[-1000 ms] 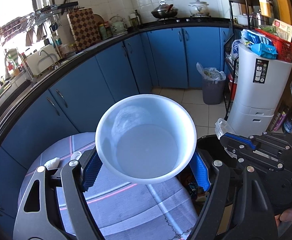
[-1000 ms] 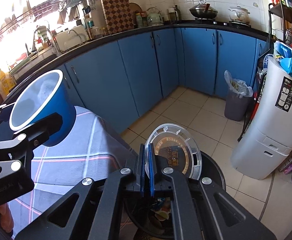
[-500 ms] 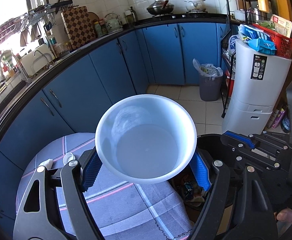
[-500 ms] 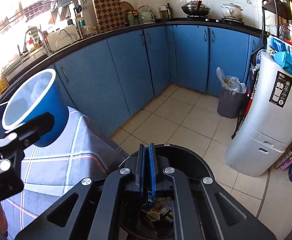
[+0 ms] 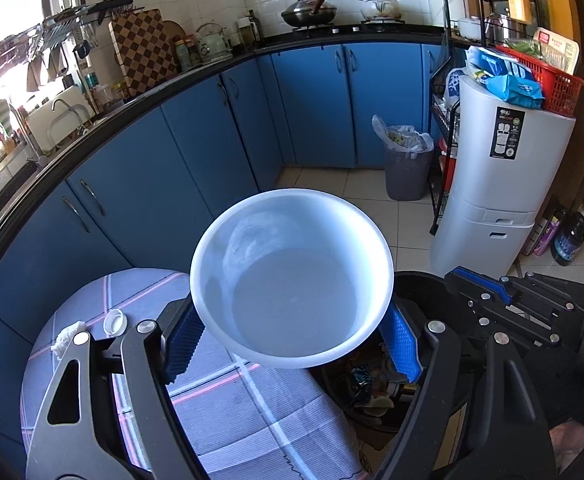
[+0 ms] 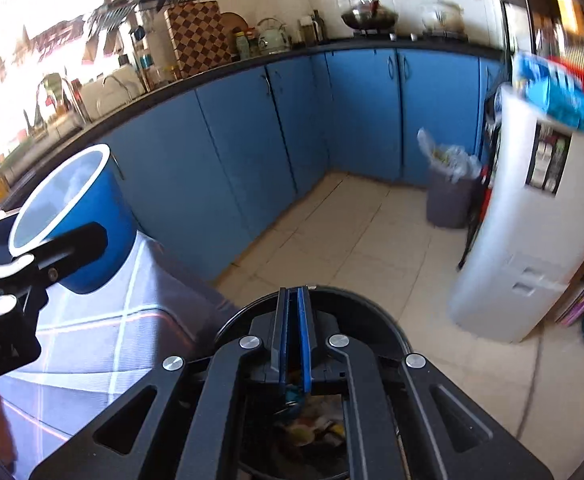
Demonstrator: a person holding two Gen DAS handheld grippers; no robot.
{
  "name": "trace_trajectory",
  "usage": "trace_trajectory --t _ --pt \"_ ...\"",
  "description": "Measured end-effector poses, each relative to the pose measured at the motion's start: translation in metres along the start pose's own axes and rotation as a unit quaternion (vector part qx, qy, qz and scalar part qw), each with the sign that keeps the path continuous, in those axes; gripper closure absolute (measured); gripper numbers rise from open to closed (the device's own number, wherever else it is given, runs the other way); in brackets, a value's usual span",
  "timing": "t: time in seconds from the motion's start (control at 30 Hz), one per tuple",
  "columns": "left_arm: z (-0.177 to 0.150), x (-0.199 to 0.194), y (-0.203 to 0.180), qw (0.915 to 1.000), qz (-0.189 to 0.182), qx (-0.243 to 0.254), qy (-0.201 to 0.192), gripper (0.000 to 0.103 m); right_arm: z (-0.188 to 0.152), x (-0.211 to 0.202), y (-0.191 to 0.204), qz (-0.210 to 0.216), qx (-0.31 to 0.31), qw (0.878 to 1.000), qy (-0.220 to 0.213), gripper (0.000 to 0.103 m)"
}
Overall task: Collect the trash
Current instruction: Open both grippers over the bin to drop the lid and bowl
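My left gripper is shut on a blue paper bowl with a white, empty inside, held above the table edge. The bowl also shows in the right wrist view. My right gripper is shut and empty, over the black trash bin. The bin stands just right of the table and holds mixed trash. A white bottle cap and a crumpled tissue lie on the table at the left.
The round table has a grey checked cloth. Blue cabinets curve along the back. A small lined bin and a white storage tower stand on the tiled floor at the right.
The clear plastic lid held in my right gripper a second ago is gone from it. The right gripper has swung a little. The left gripper still holds the bowl.
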State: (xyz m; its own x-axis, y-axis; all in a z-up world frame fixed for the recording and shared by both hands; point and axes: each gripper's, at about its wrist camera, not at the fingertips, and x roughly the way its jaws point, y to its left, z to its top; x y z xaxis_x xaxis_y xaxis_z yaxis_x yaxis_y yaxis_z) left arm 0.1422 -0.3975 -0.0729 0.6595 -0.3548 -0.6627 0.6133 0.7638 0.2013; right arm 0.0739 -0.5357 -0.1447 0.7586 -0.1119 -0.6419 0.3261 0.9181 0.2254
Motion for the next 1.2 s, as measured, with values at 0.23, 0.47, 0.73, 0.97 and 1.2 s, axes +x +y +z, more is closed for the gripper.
trace_trajectory --t 0.23,0.47,0.73,0.97,1.2 --pt "0.001 0.006 -0.007 0.9999 -0.009 0.004 0.004 0.026 -0.005 0.0 -0.009 -0.024 -0.003 1.0 -0.003 0.097" --pt "0.004 0.011 -0.016 0.9998 -0.02 0.005 0.005 0.026 -0.013 -0.002 -0.014 -0.009 0.013 1.0 0.003 0.097" --pt "0.006 0.015 -0.025 0.9996 -0.026 0.009 0.005 0.026 -0.022 -0.008 -0.009 0.002 -0.041 0.999 -0.013 0.007" --pt "0.007 0.018 -0.029 0.9993 -0.033 0.012 0.009 0.026 -0.019 -0.01 -0.008 -0.02 -0.042 0.999 -0.01 0.007" --pt "0.013 0.021 -0.035 0.9986 -0.052 0.009 0.011 0.026 -0.023 -0.01 -0.006 0.003 -0.045 0.999 -0.003 0.007"
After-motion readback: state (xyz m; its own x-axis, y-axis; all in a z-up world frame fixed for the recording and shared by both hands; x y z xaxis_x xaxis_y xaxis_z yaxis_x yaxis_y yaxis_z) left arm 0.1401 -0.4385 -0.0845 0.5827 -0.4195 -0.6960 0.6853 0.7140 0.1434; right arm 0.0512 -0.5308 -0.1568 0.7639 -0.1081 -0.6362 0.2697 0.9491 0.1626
